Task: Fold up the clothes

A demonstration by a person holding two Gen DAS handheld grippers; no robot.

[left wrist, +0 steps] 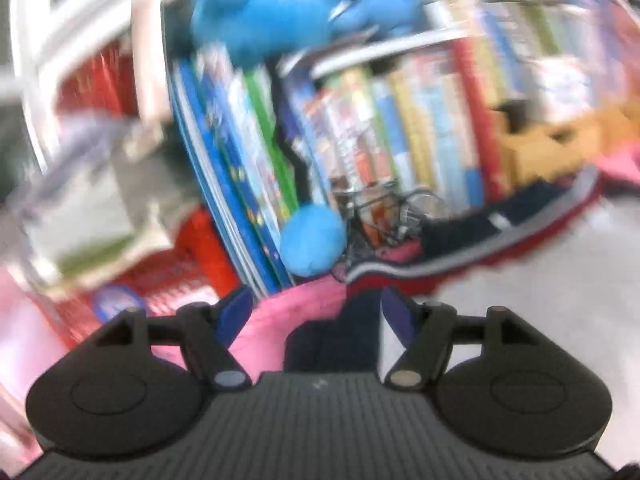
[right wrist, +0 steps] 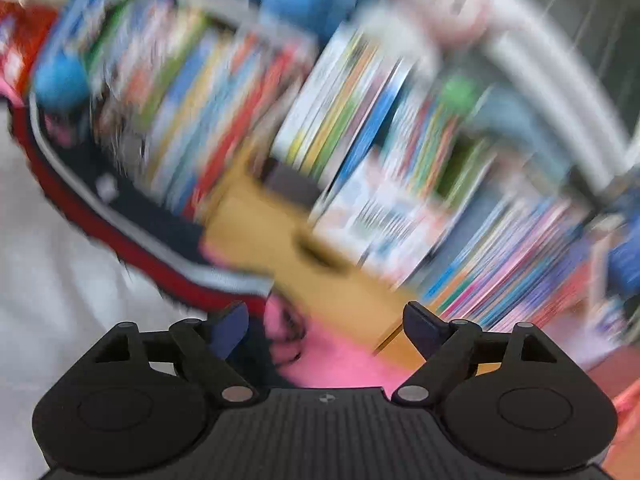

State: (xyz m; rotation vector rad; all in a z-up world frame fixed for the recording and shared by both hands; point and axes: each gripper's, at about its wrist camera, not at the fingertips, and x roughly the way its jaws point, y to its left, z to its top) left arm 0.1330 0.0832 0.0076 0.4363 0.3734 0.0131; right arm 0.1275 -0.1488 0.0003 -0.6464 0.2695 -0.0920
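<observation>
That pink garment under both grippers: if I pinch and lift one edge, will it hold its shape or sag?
Likely sag: the pink garment lies in soft rumpled folds, so it looks floppy. Probably light, being thin cloth. The navy and red piece seems to lie against it and may drag along, though blur hides whether they are joined.

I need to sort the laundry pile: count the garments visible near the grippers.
2, as far as the blur allows: a pink garment between the left gripper fingers, and a navy garment with red and grey trim on the white surface beyond. More may be hidden.
</observation>
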